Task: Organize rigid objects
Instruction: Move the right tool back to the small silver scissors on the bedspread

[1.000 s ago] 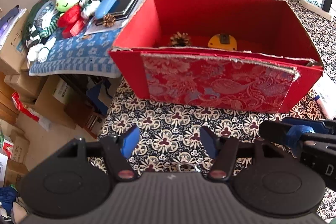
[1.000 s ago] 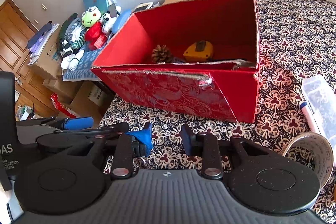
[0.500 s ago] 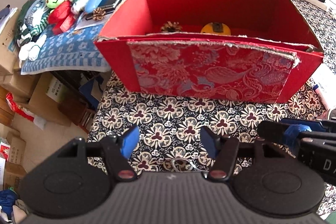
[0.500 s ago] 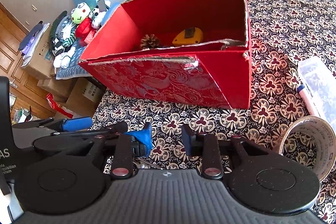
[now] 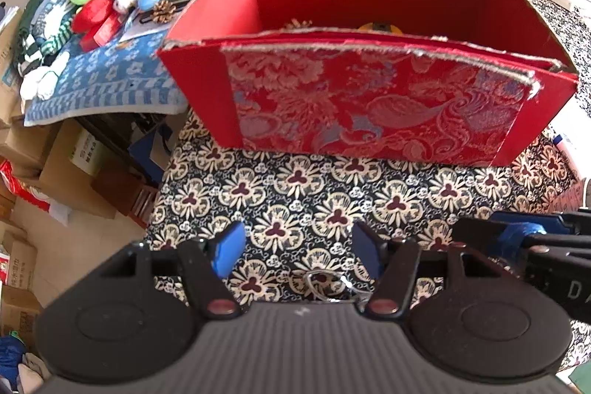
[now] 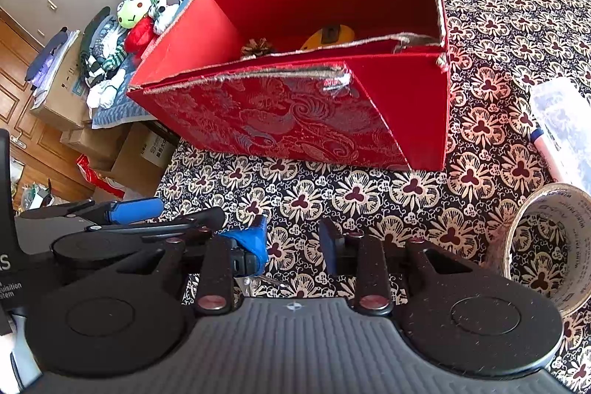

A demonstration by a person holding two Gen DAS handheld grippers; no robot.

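Both cameras now sit lower and closer to the red box [image 5: 369, 106]. Its front wall now hides most of the pine cone [image 6: 257, 47] and yellow object [image 6: 328, 36] inside.

Pinecone [image 5: 296, 23] and yellow object [image 5: 380, 26] mostly hidden behind red box [image 5: 369, 106] front wall. Tape roll [image 6: 546, 242] and clear container [image 6: 565, 120] cut by right edge. Metal ring [image 5: 325, 285] partly hidden.

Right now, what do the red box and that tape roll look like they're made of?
Red box: likely cardboard, matte red, with frayed pale edges at the rim; its front panel looks like woven brocade fabric, slightly shiny. Tape roll: probably printed plastic tape, semi-glossy and translucent.
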